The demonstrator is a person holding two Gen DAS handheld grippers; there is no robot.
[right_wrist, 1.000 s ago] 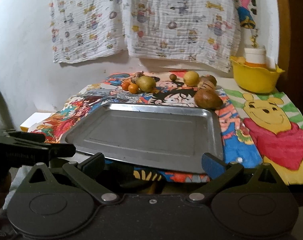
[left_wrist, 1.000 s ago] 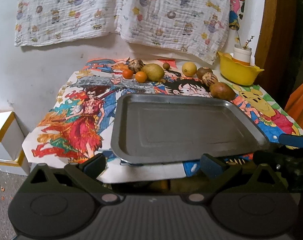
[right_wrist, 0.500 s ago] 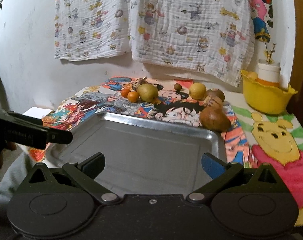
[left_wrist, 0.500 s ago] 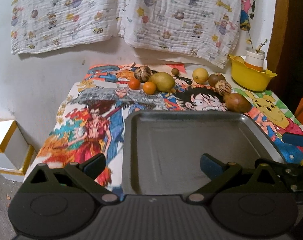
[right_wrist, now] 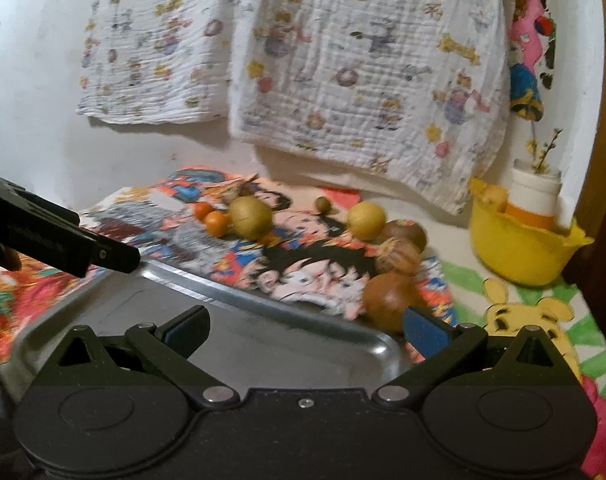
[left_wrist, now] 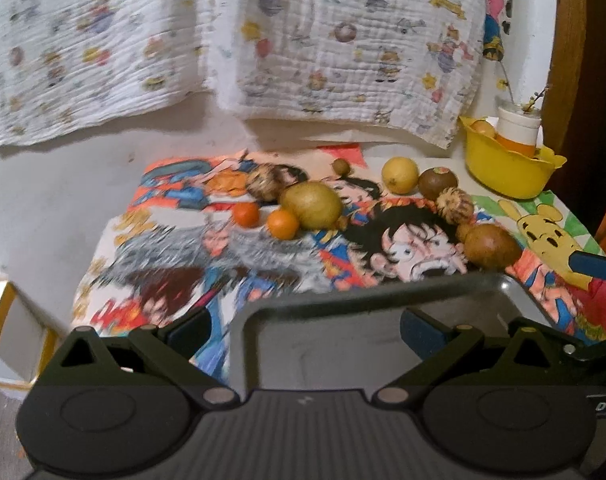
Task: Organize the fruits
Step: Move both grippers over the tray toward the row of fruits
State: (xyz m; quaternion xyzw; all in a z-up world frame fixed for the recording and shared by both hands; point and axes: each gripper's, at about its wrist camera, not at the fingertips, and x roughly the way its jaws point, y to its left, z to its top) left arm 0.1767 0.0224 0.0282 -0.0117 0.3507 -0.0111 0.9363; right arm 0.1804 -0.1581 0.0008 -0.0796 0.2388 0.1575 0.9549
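An empty metal tray (left_wrist: 343, 344) lies on the cartoon-print table cover; it also shows in the right wrist view (right_wrist: 231, 312). Beyond it lie several fruits: a large yellow-green fruit (left_wrist: 311, 205), two small oranges (left_wrist: 282, 224), a lemon (left_wrist: 399, 175), brown round fruits (left_wrist: 438, 182) and a brown oval fruit (left_wrist: 491, 245) by the tray's far right corner, seen too in the right wrist view (right_wrist: 389, 300). My left gripper (left_wrist: 305, 330) is open above the tray's left part. My right gripper (right_wrist: 305, 330) is open above the tray's right part, its right finger near the oval fruit.
A yellow bowl (left_wrist: 507, 168) holding a white and orange jar stands at the back right by the wall. Printed cloths hang on the wall behind. A white box (left_wrist: 7, 332) sits on the floor to the left. The table's left edge drops off beside the tray.
Both grippers have moved forward and lifted their view over the tray toward the fruits. The fruits look larger and closer. Both stay open and empty.
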